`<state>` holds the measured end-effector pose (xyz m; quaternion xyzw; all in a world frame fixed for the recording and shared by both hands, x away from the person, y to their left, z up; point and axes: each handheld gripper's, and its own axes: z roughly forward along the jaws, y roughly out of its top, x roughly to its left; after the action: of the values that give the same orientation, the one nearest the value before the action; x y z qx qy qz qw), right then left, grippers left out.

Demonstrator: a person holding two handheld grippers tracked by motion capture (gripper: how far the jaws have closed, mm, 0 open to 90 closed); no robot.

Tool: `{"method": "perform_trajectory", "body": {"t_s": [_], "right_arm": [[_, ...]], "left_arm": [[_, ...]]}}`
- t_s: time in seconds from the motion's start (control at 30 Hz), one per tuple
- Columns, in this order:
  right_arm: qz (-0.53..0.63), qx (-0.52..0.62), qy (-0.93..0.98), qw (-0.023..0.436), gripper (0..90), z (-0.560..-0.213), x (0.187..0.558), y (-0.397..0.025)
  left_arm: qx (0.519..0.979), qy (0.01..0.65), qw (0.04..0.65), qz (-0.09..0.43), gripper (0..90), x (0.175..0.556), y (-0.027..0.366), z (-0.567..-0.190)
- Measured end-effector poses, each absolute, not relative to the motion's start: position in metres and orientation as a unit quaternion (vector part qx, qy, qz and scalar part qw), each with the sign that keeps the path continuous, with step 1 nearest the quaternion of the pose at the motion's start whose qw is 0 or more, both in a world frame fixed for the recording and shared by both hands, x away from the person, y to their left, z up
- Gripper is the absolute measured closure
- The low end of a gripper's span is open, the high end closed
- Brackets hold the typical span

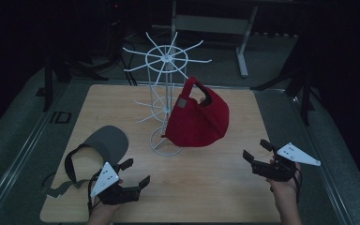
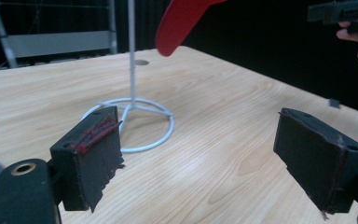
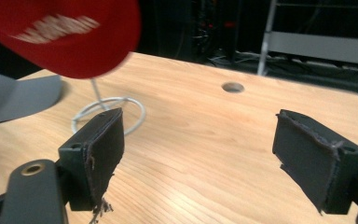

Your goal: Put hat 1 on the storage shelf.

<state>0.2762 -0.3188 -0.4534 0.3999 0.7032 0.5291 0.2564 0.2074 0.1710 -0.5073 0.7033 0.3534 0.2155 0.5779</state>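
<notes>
Table [image 1: 225,187] of pale wood carries a white wire rack [image 1: 165,84] near its middle, with a red cap [image 1: 199,117] hanging on it. A grey visor [image 1: 104,143] lies flat to the rack's left, just ahead of the left gripper [image 1: 137,172]. The right gripper [image 1: 255,151] hovers well apart, near the right edge. Both stand with jaws spread wide and nothing between them. Beyond the table, metal frame legs [image 1: 243,47] show in the dark.

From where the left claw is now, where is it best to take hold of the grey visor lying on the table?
Probably the grey visor's flat brim: it is stiff, thin and faces the open left claw, so come from the near right edge. Its black strap is limp.
</notes>
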Motion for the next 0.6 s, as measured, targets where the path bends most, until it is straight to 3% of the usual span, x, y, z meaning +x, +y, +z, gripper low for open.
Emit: {"method": "perform_trajectory", "body": {"t_s": [0.37,0.6], "right_arm": [[0.497,0.432,0.704,0.266,15.9,-0.514,0.288,-0.344],[0.495,0.443,0.695,0.273,16.2,-0.535,0.285,-0.352]], "left_arm": [[0.702,0.370,0.567,0.223,15.4,0.204,0.184,-0.515],[0.698,0.385,0.561,0.222,15.4,0.200,0.200,-0.521]]}}
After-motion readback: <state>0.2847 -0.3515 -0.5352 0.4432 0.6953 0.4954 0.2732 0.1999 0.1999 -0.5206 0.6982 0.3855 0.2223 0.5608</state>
